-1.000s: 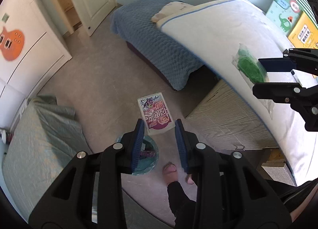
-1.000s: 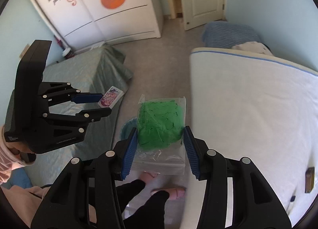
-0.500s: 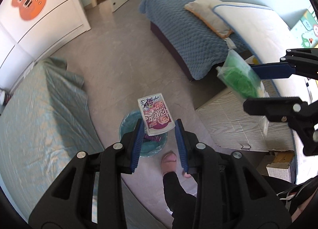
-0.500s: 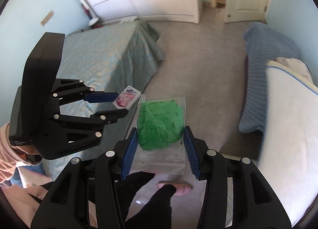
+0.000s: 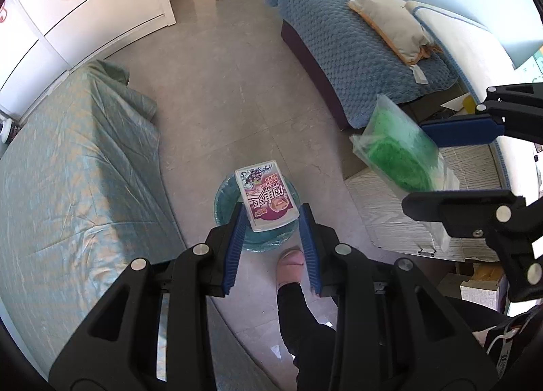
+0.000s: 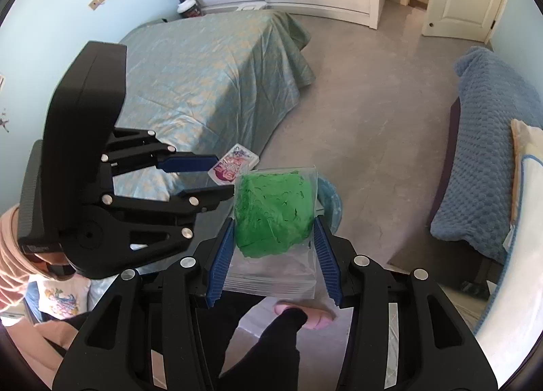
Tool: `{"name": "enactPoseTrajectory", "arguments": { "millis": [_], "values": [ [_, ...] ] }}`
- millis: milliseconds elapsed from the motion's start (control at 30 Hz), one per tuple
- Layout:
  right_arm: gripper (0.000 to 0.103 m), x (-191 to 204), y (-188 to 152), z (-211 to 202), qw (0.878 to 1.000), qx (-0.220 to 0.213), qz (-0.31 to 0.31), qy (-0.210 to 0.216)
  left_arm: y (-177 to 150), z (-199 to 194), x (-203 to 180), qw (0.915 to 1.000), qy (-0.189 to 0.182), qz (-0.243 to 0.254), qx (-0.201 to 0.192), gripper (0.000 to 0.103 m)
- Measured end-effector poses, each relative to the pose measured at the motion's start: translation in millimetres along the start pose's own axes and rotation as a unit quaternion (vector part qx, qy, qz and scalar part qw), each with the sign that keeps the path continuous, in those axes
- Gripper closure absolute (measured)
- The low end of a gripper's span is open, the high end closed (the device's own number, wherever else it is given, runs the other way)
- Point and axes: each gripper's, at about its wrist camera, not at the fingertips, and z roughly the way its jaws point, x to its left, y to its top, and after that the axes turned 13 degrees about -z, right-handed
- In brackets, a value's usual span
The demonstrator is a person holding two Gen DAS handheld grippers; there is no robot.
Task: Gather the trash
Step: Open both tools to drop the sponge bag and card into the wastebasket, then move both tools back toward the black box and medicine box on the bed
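Two trash items above one round teal bin (image 5: 226,201). Left gripper (image 5: 270,218) clamped on glossy purple snack packet (image 5: 267,195). Right gripper (image 6: 273,238) clamped on clear bag of green shreds (image 6: 275,208).

Teal bin (image 5: 225,202) mostly behind the snack packet (image 5: 266,199).

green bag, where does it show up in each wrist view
Left wrist view: the green bag sits at the right, clamped by the right gripper.
Right wrist view: bottom centre, between the blue pads.
Shared landmark: the teal bin on the floor.
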Motion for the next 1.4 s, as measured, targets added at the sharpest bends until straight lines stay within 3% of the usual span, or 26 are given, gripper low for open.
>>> {"name": "enactPoseTrajectory", "arguments": {
  "millis": [33,67,100,233,1000,1267,1400],
  "values": [
    [0.053,1.0,3.0,1.1,1.0,0.0,0.001,0.003,0.0,0.1,0.7,1.0,0.003,-0.002,-0.002,0.07],
    [0.045,1.5,5.9,2.1,1.0,-0.002,0.003,0.004,1.3,1.3,3.1,1.0,0.005,-0.003,-0.002,0.055],
    [0.032,1.7,7.4,1.8,1.0,-0.003,0.007,0.0,1.7,1.8,3.1,1.0,0.003,-0.001,-0.002,0.046],
    [0.03,-2.2,13.5,4.2,1.0,-0.006,0.017,-0.014,2.2,7.7,5.3,0.9997,0.018,0.018,-0.005,0.044],
    [0.03,-18.0,-19.8,-14.5,0.997,-0.013,0.065,-0.034,-1.4,0.8,-11.7,0.9992,0.0,0.04,-0.002,0.042],
    [0.029,-27.3,-53.5,-40.6,0.994,-0.037,0.093,-0.044,1.8,-10.9,-47.3,0.9953,-0.005,0.097,-0.007,0.042],
    [0.025,-37.3,-82.6,-64.8,0.989,-0.058,0.123,-0.064,5.8,-23.6,-79.3,0.9887,-0.012,0.148,-0.016,0.036]
  ]
}}
